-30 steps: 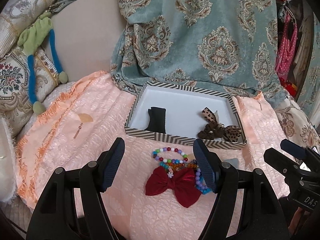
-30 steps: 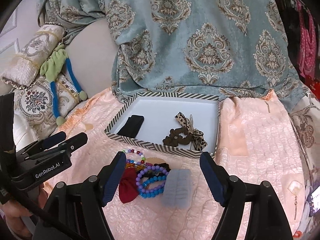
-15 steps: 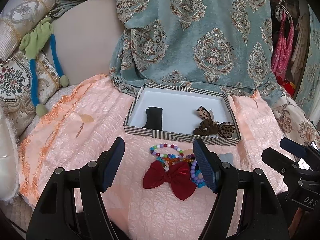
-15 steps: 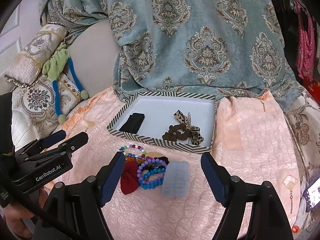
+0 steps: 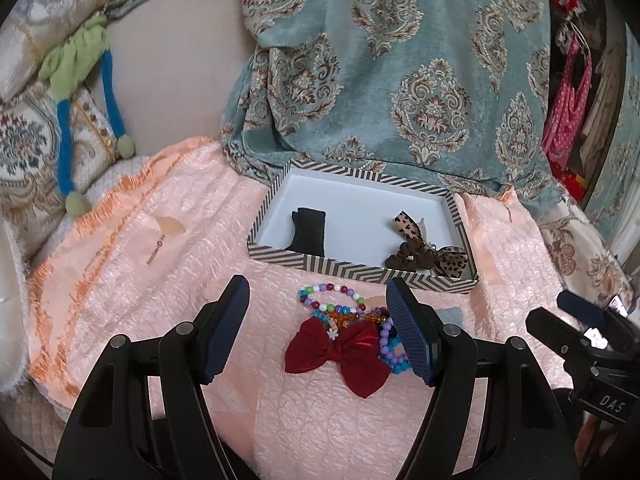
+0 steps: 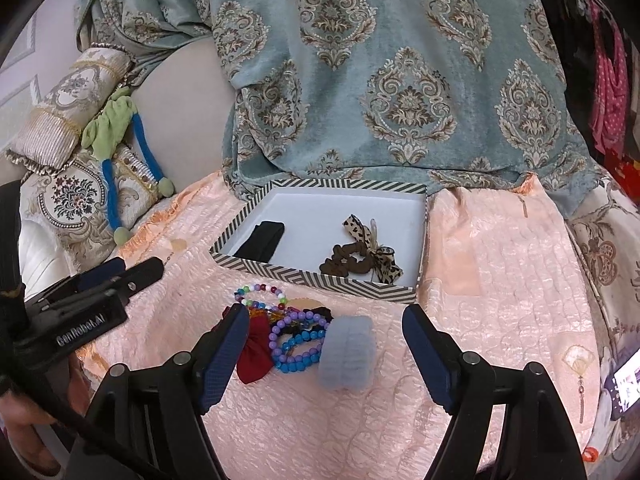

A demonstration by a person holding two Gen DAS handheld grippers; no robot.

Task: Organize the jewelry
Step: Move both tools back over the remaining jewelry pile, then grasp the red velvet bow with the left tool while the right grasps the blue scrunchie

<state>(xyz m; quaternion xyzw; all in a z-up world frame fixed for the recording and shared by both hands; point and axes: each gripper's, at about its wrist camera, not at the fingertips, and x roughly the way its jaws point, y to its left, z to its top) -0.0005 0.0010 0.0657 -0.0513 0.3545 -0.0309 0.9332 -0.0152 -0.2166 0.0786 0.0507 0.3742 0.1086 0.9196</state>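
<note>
A striped box (image 5: 360,272) (image 6: 320,278) lies on the peach cloth and holds a black item (image 5: 308,232) (image 6: 262,240) and a brown leopard-print scrunchie (image 5: 424,252) (image 6: 360,258). In front of it lies a pile: a red bow (image 5: 340,354) (image 6: 254,354), a multicoloured bead bracelet (image 5: 330,296) (image 6: 260,294), purple and blue bead bracelets (image 6: 298,340) (image 5: 390,354) and a pale blue hair clip (image 6: 346,352). My left gripper (image 5: 320,330) is open and empty above the pile. My right gripper (image 6: 324,354) is open and empty above it too.
The peach quilted cloth (image 5: 160,264) covers a sofa seat. A teal patterned drape (image 5: 400,80) hangs behind the box. Cushions and a green-and-blue plush toy (image 5: 80,92) lie at the left. A phone (image 6: 624,384) lies at the right edge.
Both grippers have drawn back slightly from the box, so the box and pile look a little farther away. Both stay open. Nothing on the cloth has moved.
</note>
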